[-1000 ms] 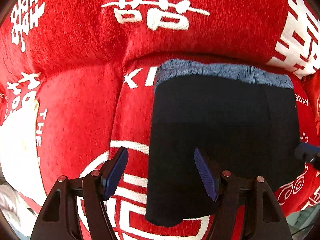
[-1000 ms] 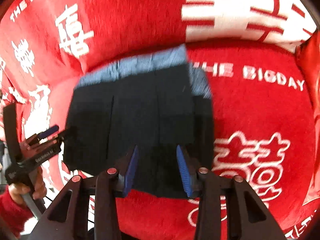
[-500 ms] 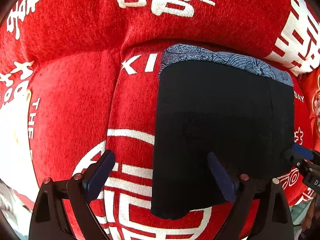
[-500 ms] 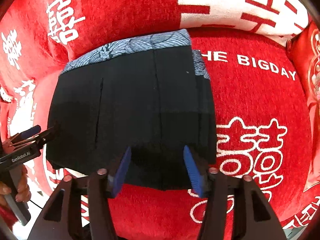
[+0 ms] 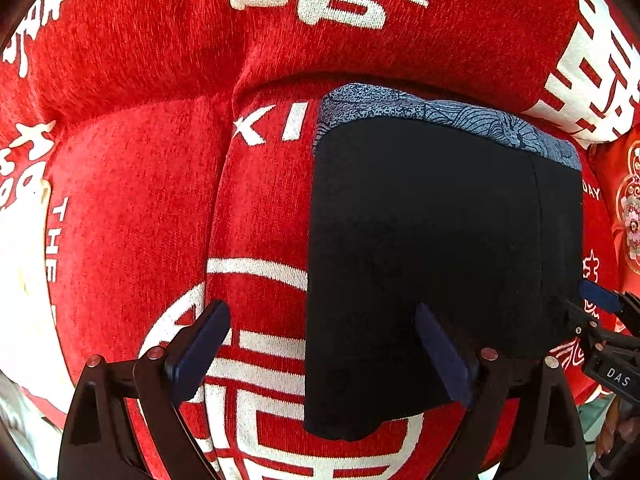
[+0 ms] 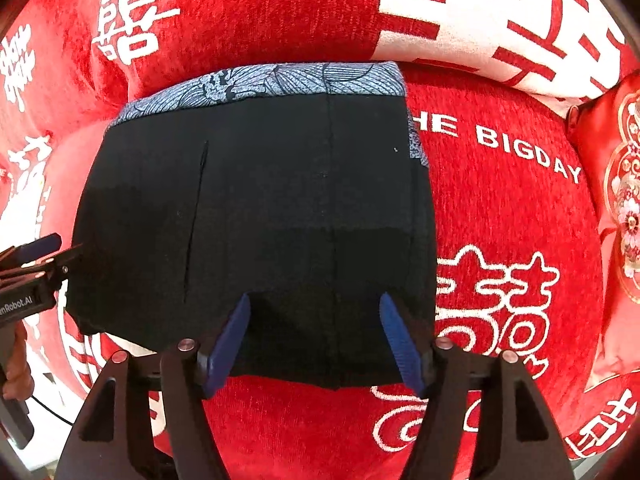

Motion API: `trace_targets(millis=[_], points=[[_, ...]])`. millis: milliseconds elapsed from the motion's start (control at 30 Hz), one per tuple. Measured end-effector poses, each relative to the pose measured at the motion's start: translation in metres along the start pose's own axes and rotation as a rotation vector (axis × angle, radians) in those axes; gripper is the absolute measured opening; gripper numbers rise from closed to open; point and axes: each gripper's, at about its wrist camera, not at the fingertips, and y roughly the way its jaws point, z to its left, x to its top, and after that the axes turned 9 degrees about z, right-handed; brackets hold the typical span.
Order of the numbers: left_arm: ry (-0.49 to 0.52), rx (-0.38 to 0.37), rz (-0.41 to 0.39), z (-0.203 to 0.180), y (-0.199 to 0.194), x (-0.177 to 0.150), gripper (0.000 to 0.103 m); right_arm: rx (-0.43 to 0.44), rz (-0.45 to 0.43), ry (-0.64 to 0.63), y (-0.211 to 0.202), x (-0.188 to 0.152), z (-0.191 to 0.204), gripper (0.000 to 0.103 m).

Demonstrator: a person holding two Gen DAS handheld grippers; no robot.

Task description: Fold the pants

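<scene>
Black cloth fills the middle of both views: the pants point(image 5: 432, 248) are seen folded into a compact, roughly square bundle lying flat on a red cover point(image 5: 152, 208) printed with white characters and lettering. A blue-grey patterned band point(image 6: 280, 82) is shown along the far edge of the pants, next to the seam where the seat meets the backrest. A thin vertical slit is visible in the black cloth toward the left of the pants in the right wrist view.

The left gripper point(image 5: 320, 356) is held above the near left corner of the pants; its jaws are spread wide, having just been opening, with one blue pad point(image 5: 200, 344) over the red cover and the other over the black cloth. Nothing is gripped by it. The right gripper point(image 6: 316, 340) is held over the near edge of the pants, its jaws parted and just widened, with the black cloth seen between the pads but not pinched.

To the right of the pants, a glossy red cushion point(image 6: 616, 208) with gold ornament is seen. A person's fingers point(image 6: 16, 376) are glimpsed on the left gripper's handle, left of the pants.
</scene>
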Motion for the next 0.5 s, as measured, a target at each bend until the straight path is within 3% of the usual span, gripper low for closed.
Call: trace_targets(millis=[167, 267, 500], points=[[-0.003, 0.000, 0.004, 0.000, 0.002, 0.002, 0.094, 0.007, 0.006, -0.008, -0.004, -0.003, -0.005, 0.072], [-0.002, 0.000, 0.011, 0.001, 0.006, 0.003, 0.094, 0.010, 0.015, -0.003, -0.004, -0.005, -0.008, 0.080], [0.003, 0.006, 0.018, 0.001, 0.009, 0.007, 0.094, 0.139, 0.033, 0.159, -0.007, -0.015, -0.048, 0.081]])
